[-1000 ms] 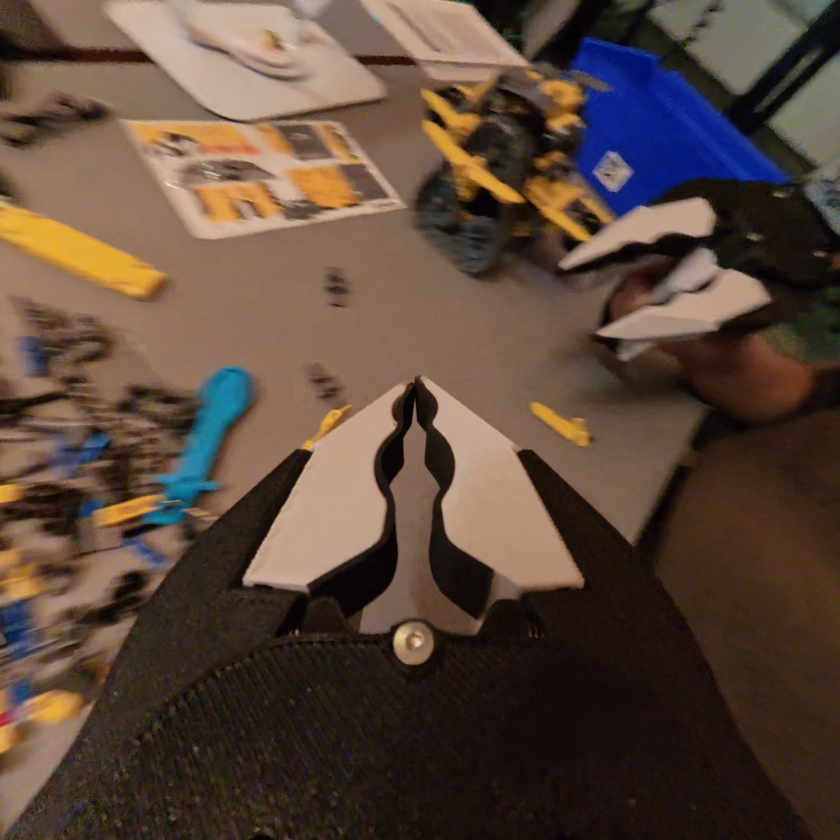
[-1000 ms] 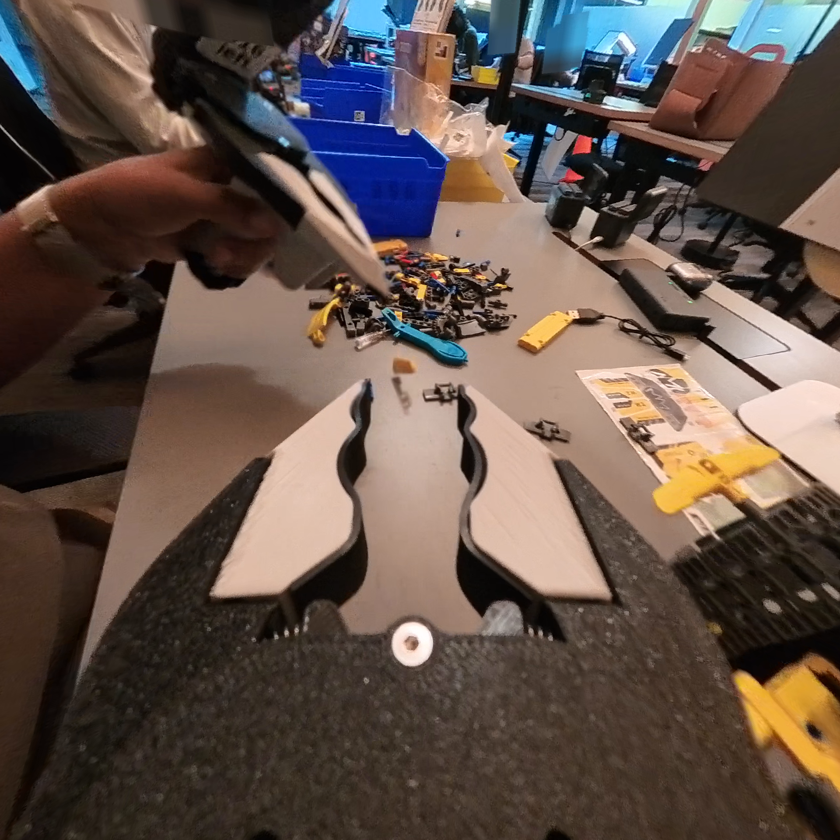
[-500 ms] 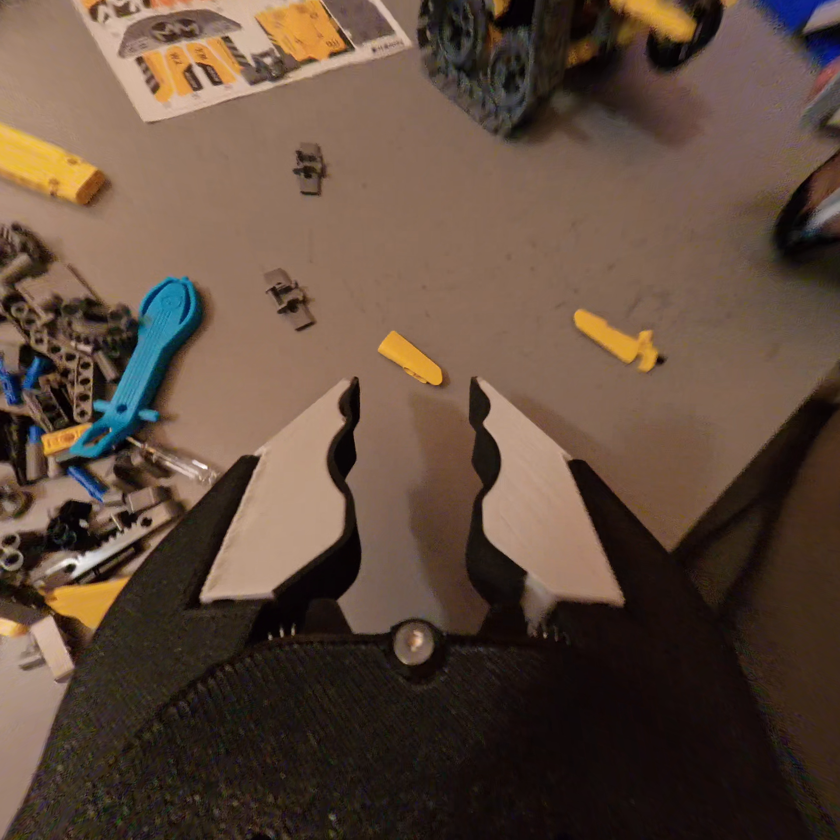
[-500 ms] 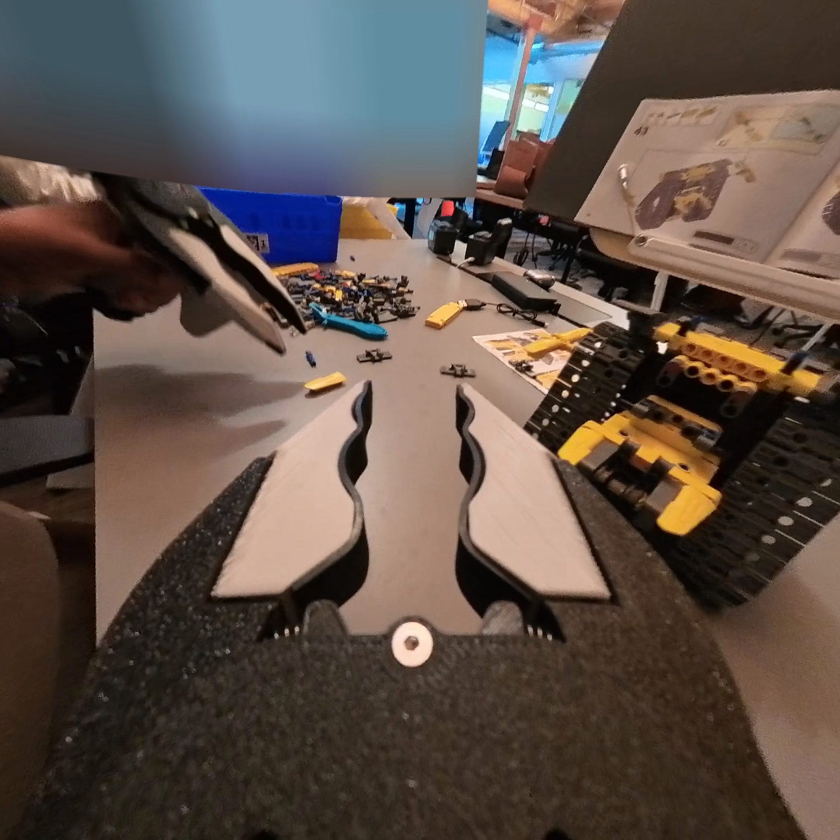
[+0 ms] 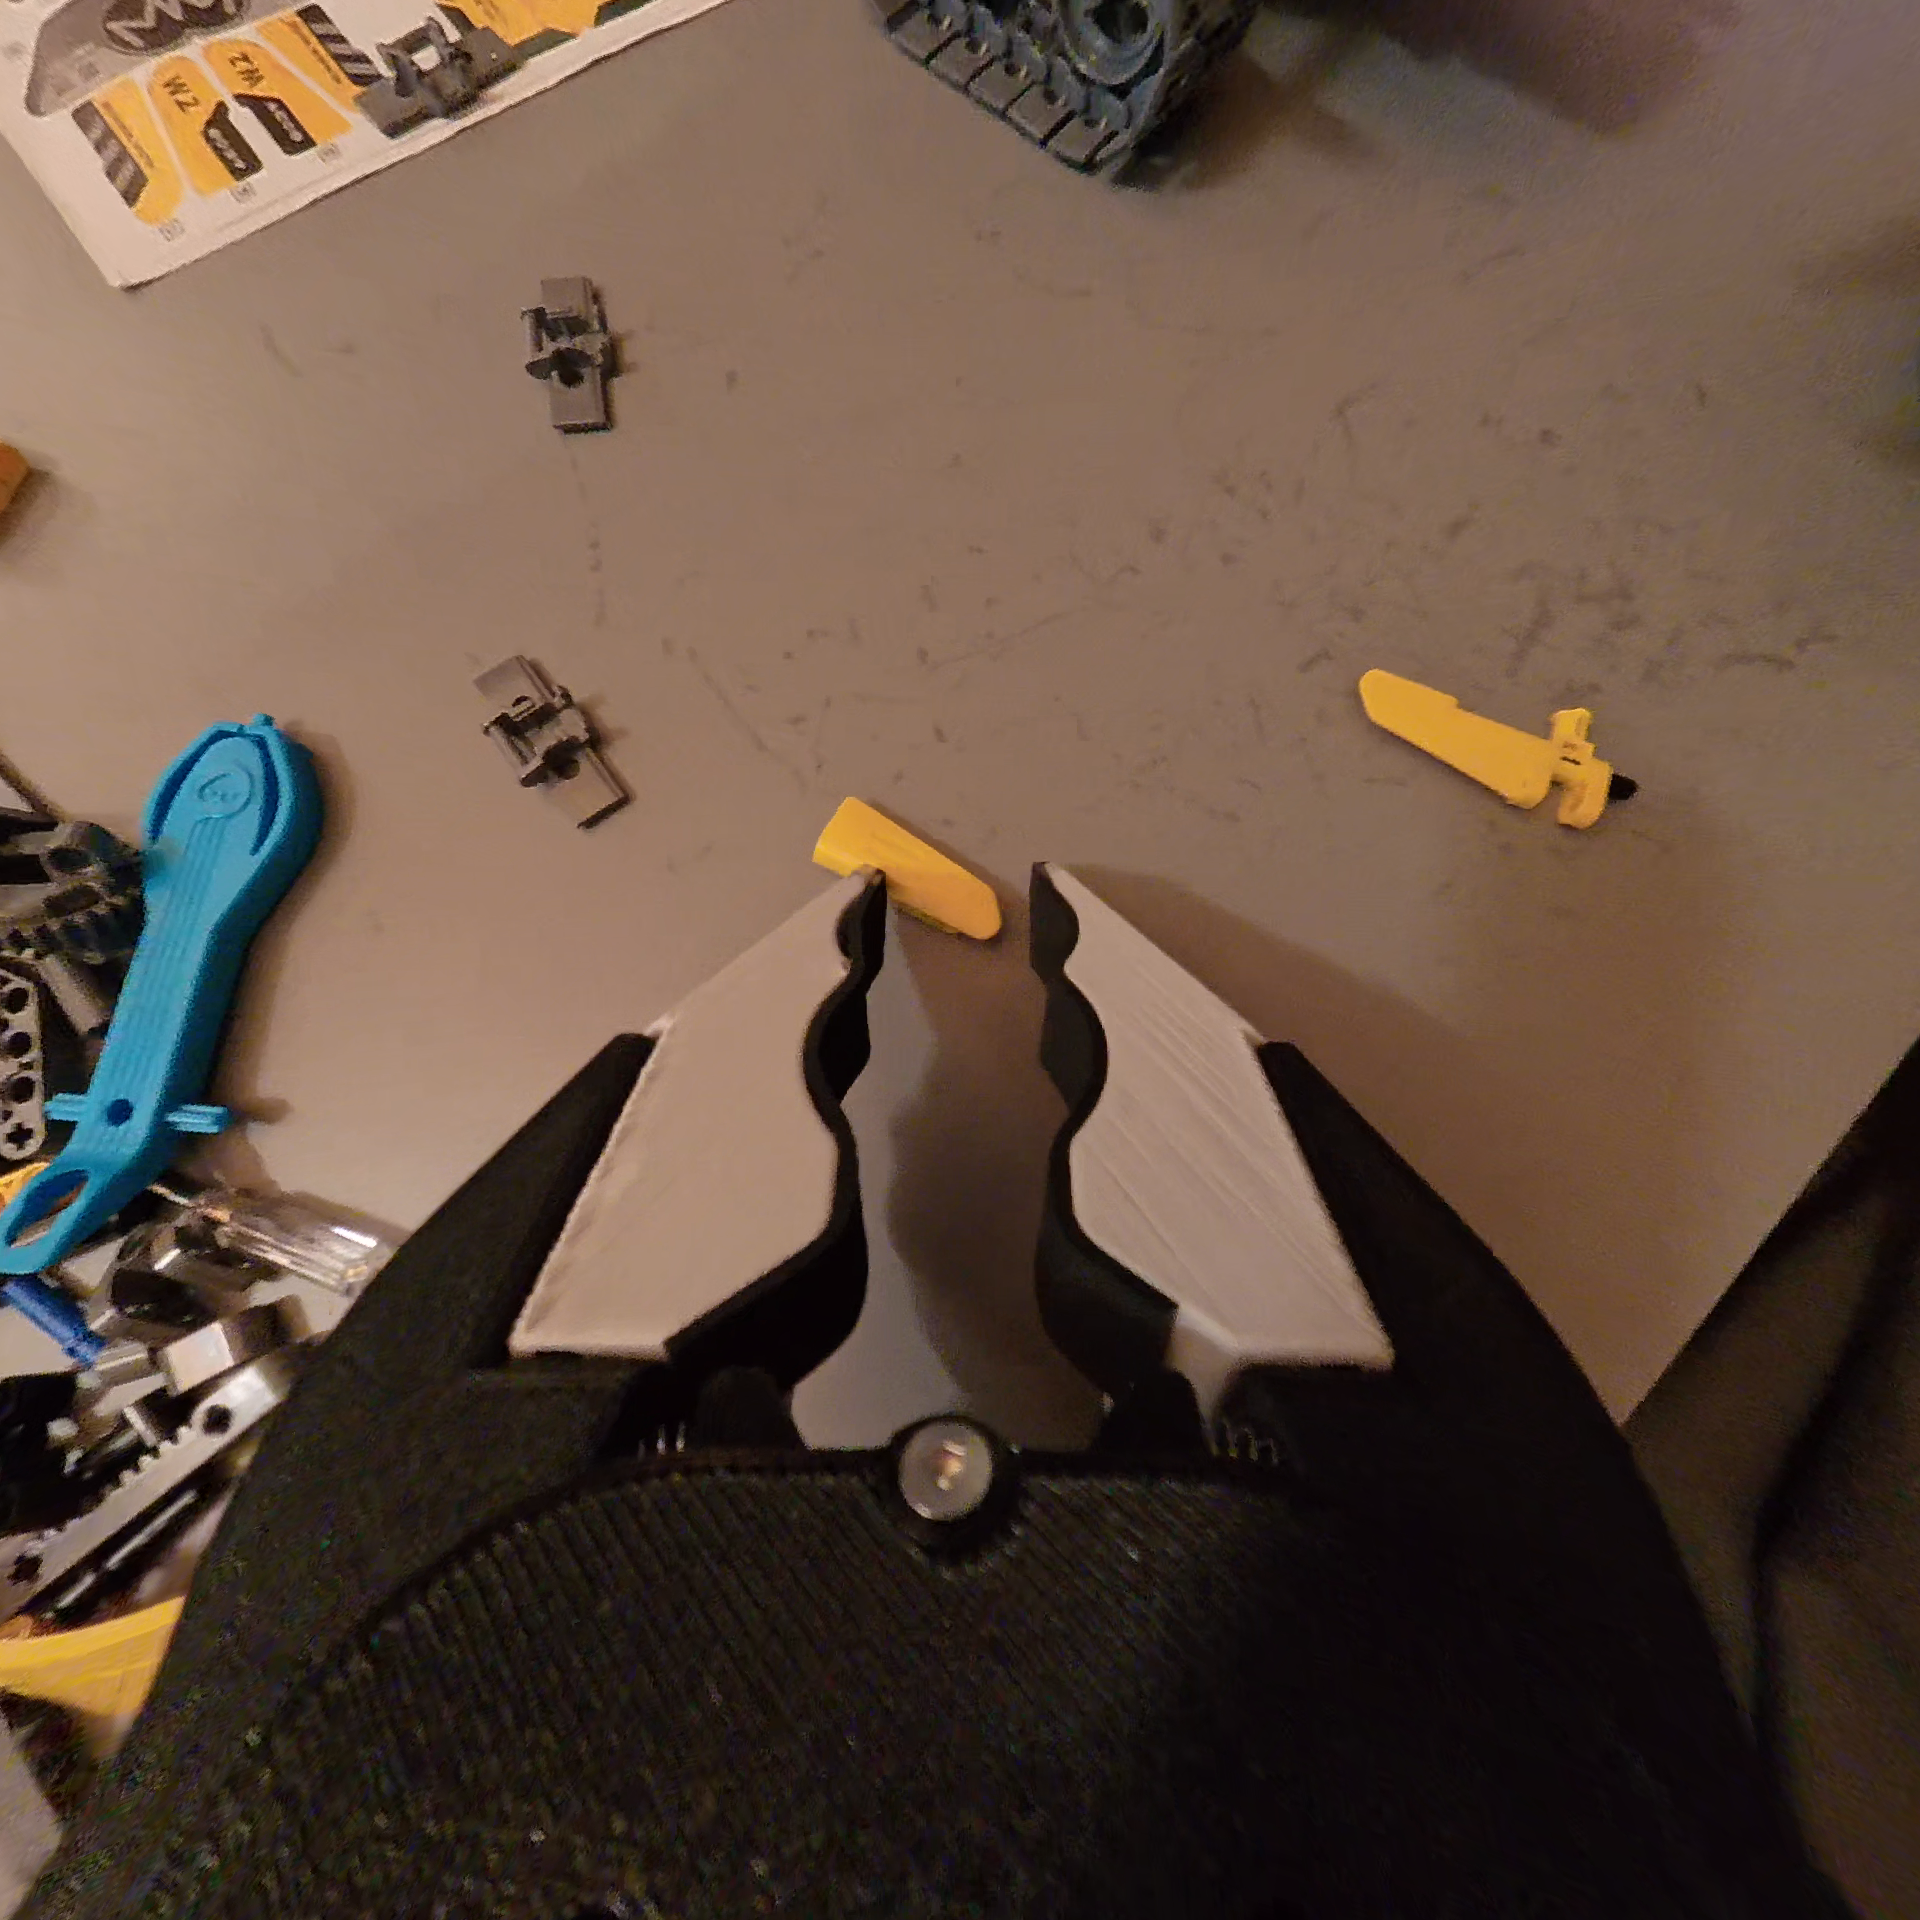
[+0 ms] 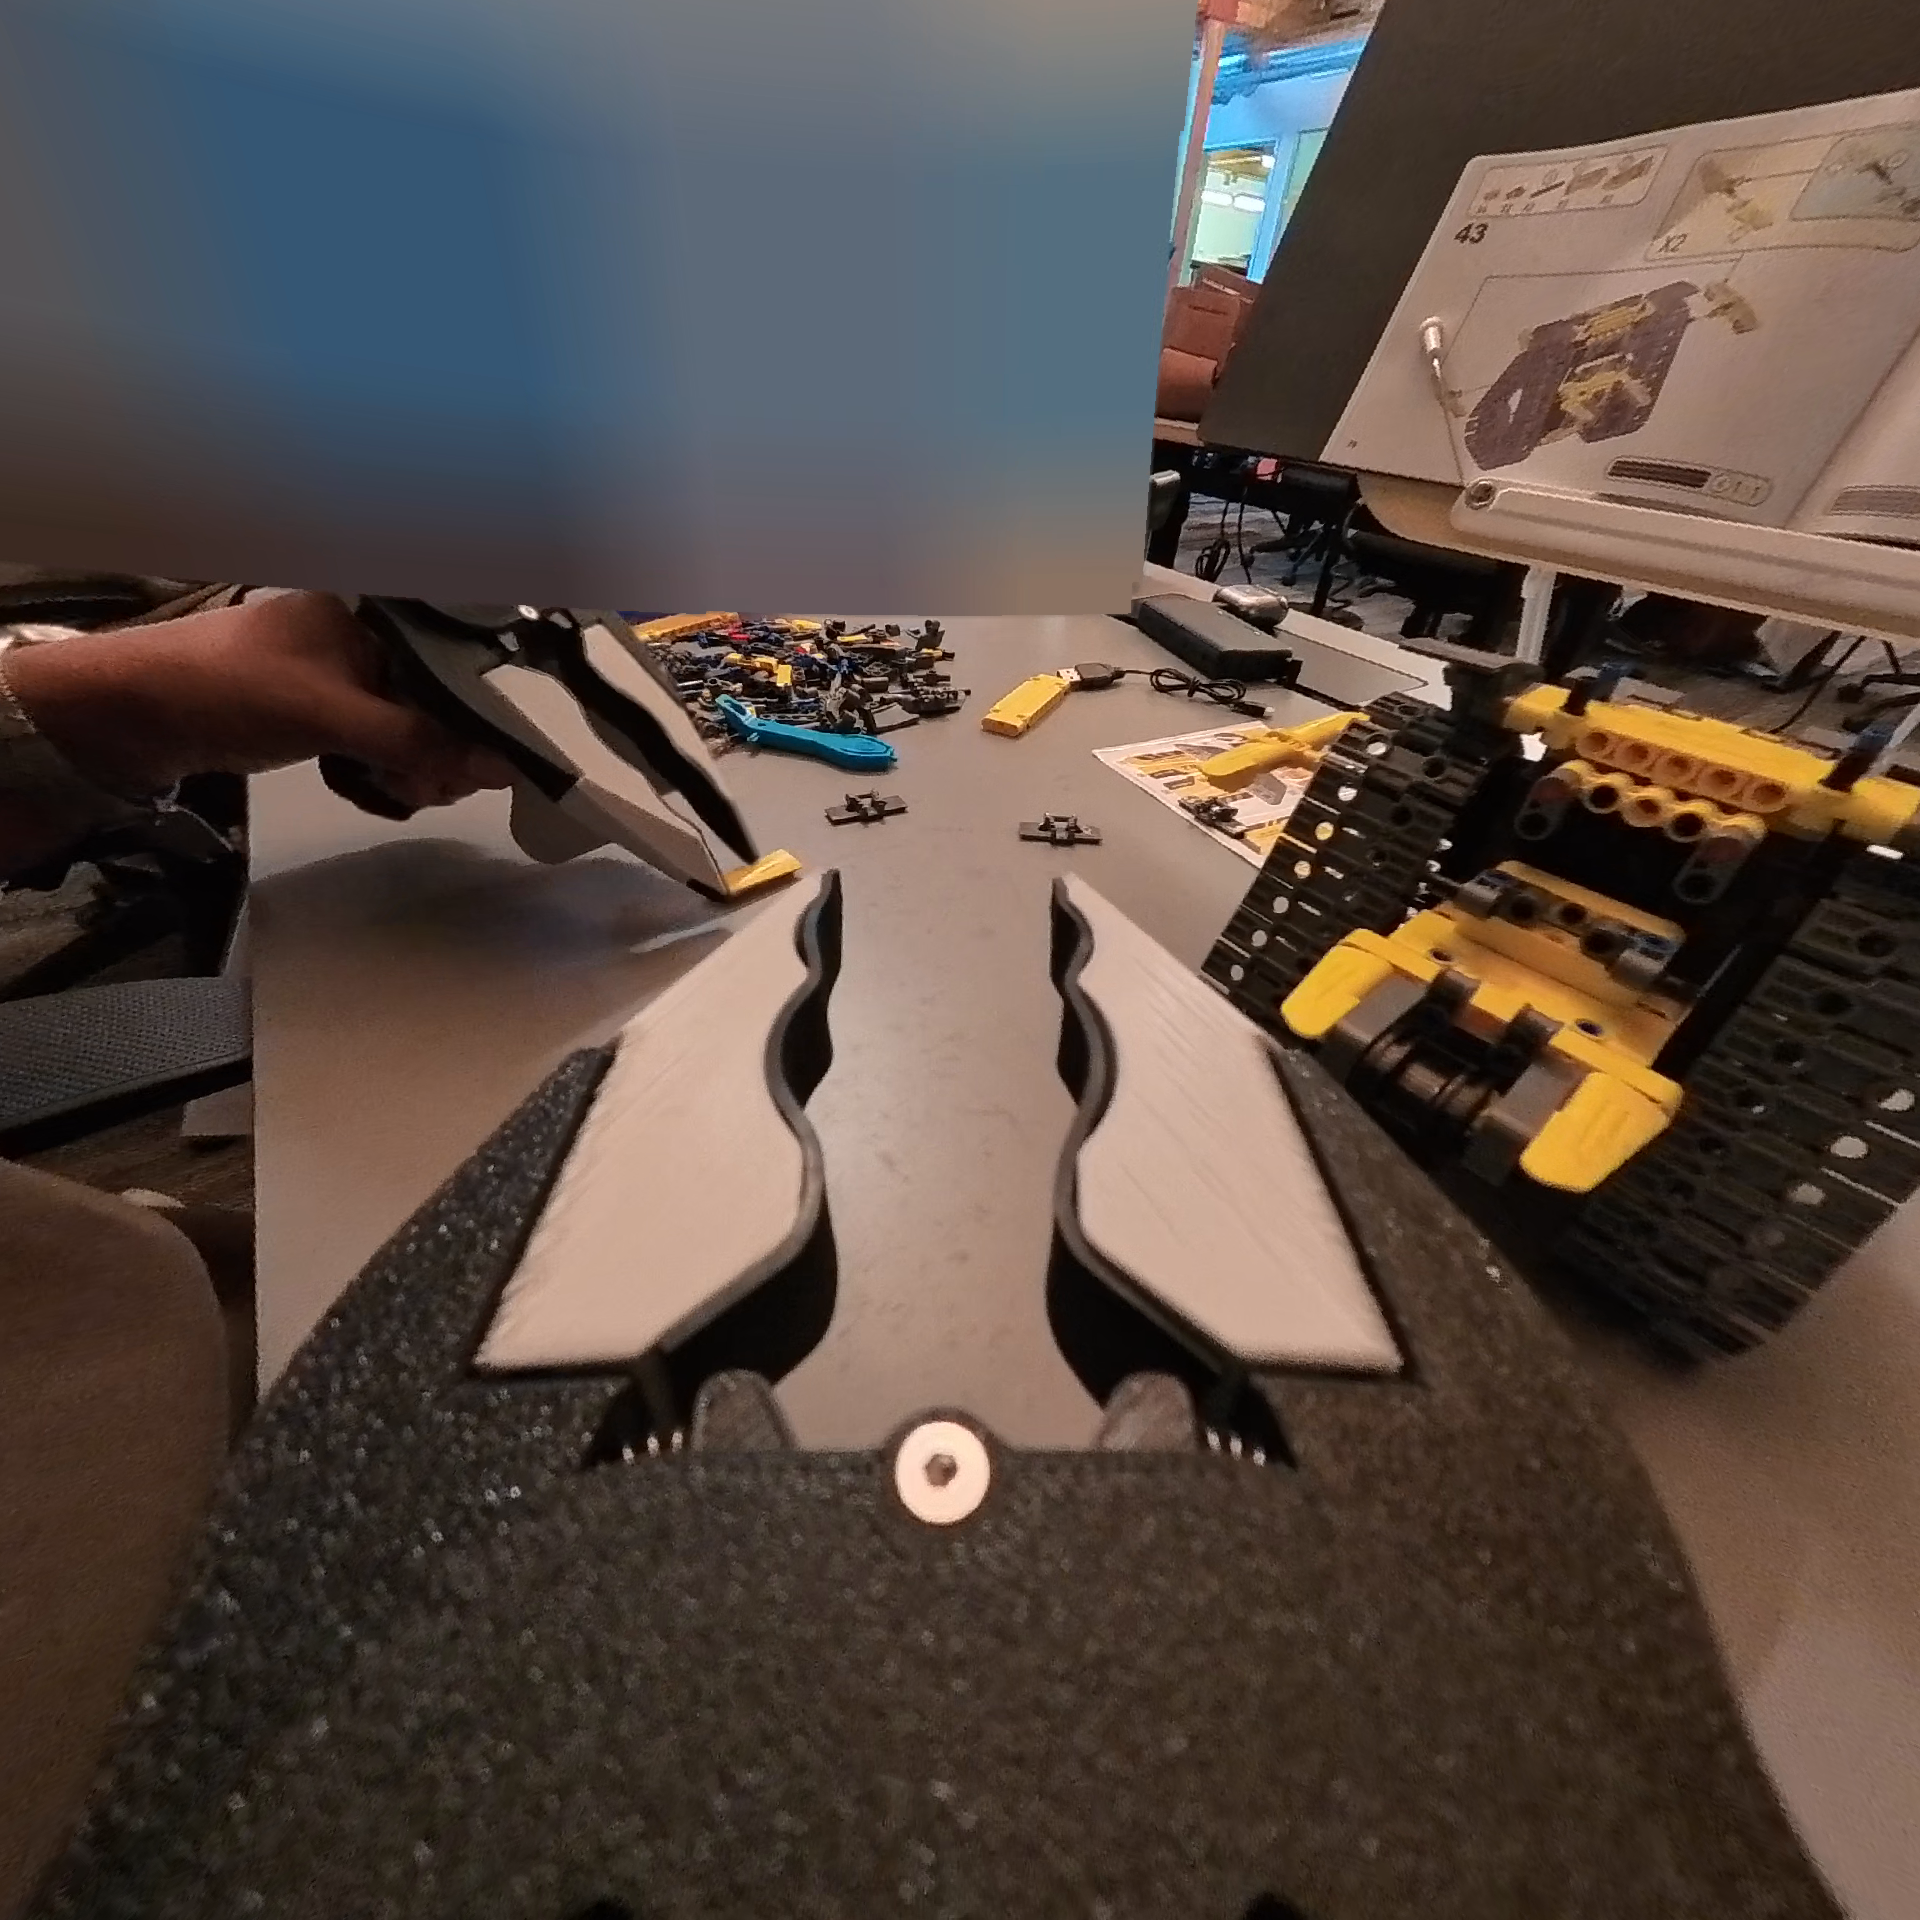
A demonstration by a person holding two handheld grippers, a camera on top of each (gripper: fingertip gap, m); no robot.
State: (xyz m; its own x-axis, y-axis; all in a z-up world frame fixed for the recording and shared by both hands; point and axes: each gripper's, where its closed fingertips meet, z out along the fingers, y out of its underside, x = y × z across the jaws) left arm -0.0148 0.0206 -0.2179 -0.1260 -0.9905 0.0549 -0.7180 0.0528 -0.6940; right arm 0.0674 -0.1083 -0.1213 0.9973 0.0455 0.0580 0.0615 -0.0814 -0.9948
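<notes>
My left gripper (image 5: 954, 883) is open and low over the grey table (image 5: 1143, 468). A small yellow brick piece (image 5: 909, 868) lies on the table between its tips and touches the left fingertip (image 5: 857, 904). In the right wrist view the left gripper (image 6: 717, 868) comes down on the same yellow piece (image 6: 767, 868). My right gripper (image 6: 943, 883) is open and empty just above the table, right beside a yellow and black tracked brick vehicle (image 6: 1558, 987).
A longer yellow piece with a black pin (image 5: 1475, 748) lies to the right. Two grey track links (image 5: 551, 740) (image 5: 569, 353), a blue tool (image 5: 177, 966), a pile of loose parts (image 5: 125, 1351) and a sticker sheet (image 5: 260, 114) lie left. An instruction booklet (image 6: 1662, 312) stands behind the vehicle. The table edge (image 5: 1714, 1247) runs near right. About 20 cm separates my left fingertips from my right.
My left gripper went from shut to open and came down toward the small yellow piece, which now sits between its tips. My right gripper swung toward the tracked vehicle and stayed open.
</notes>
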